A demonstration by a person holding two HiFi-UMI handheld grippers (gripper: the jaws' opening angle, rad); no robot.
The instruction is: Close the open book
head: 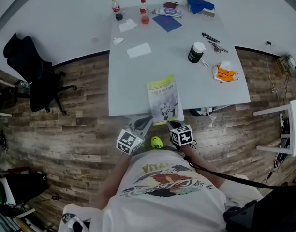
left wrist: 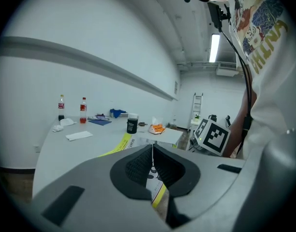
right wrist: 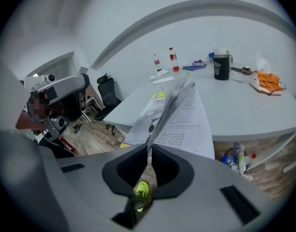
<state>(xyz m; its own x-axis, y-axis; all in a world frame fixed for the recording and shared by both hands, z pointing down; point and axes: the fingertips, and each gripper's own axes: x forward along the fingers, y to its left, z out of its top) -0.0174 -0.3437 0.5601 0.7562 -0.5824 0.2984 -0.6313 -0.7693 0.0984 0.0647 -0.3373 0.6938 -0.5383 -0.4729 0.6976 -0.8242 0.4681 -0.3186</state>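
Jaws of the left gripper [head: 140, 125] and right gripper [head: 173, 125] each pinch a leaf of the book [head: 162, 98] at the desk's [head: 138, 81] near edge. It seems nearly folded, not yet flat.

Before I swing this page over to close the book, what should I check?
1. Right gripper shut on the raised page: ok.
2. Left gripper shut on the book's edge: ok.
3. Book closed: not ok, one page stands up.
4. Book fully on the table: not ok, its near end overhangs.
5. Cup clear of the book: ok.
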